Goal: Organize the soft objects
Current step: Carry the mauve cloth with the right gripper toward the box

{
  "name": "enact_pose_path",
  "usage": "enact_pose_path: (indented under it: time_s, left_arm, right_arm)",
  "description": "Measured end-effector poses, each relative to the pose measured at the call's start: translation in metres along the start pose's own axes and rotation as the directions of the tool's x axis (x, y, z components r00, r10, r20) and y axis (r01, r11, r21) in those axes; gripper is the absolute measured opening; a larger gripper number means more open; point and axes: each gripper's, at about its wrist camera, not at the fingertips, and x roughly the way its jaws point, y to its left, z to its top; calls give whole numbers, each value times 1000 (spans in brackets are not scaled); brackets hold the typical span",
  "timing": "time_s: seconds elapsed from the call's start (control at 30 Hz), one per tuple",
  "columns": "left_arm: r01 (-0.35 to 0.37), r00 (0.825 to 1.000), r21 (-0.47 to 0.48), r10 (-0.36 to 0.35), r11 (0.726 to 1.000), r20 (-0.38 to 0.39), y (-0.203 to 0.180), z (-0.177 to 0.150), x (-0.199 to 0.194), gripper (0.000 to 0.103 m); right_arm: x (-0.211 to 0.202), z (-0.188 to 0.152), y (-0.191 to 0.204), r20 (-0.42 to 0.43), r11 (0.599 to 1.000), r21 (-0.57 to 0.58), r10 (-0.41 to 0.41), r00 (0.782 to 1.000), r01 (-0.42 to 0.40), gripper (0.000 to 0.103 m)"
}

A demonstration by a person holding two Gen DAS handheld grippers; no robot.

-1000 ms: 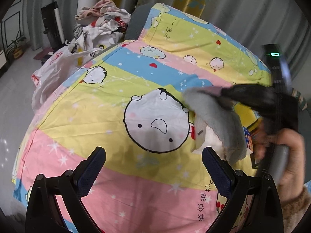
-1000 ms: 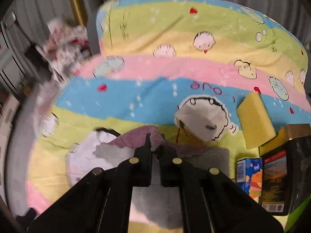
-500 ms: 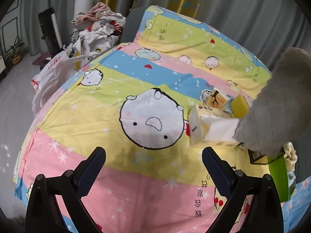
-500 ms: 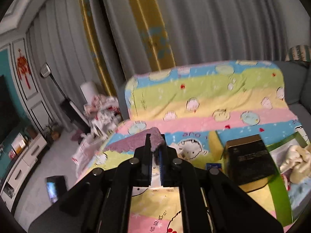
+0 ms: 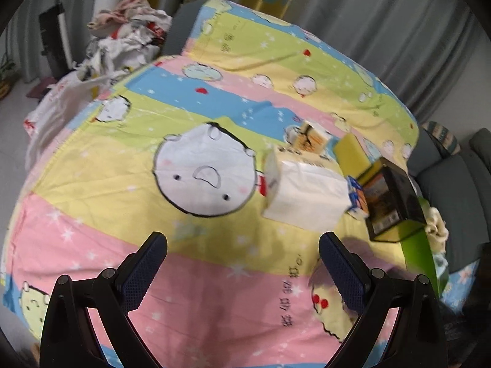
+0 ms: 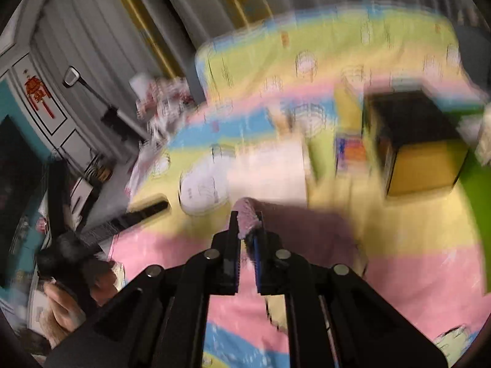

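Observation:
My right gripper (image 6: 247, 225) is shut on a pink-grey fuzzy cloth (image 6: 247, 217); the cloth hangs below the fingers over the cartoon bedsheet (image 6: 399, 260). That view is blurred by motion. My left gripper (image 5: 242, 248) is open and empty, low over the pink stripe of the sheet (image 5: 214, 291). A white tissue pack (image 5: 303, 196) lies on the sheet ahead of it, to the right. The cloth does not show in the left wrist view.
Right of the tissue pack are a yellow sponge (image 5: 351, 151), a small patterned box (image 5: 313, 136), a blue carton (image 5: 357, 196), a black tin (image 5: 391, 202) and a green bin (image 5: 420, 251) with a cream cloth (image 5: 435, 224). A clothes pile (image 5: 122, 36) lies at the back left.
My right gripper has carried the cloth up off the items, out of the left wrist view, and now swings down over the sheet's front. The left gripper has stayed open.

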Motion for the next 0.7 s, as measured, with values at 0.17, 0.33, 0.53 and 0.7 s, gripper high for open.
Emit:
enact_pose_path:
  time_s: [0.17,0.33,0.53,0.7]
  left_arm:
    - [35,997,43,-32,998,-75,-22,-12,20,99]
    - [148,986,62,-143,987,-86,-47,-23,29,99]
    - [245,966,87,-235,966,-111,-73,-34,38,99]
    - [280,944,125,-249,952,-218,-94,-51,60,86]
  right_arm:
    - [25,-11,-30,-131,988,65,-128,983,138,12]
    - [-6,-7,-38,-47,991,113,-64,997,69,67]
    - [-33,-3,-62,106,963,265,-85,991,54,81]
    - [1,-4,-84,23,932,362,-13,1000,4,82]
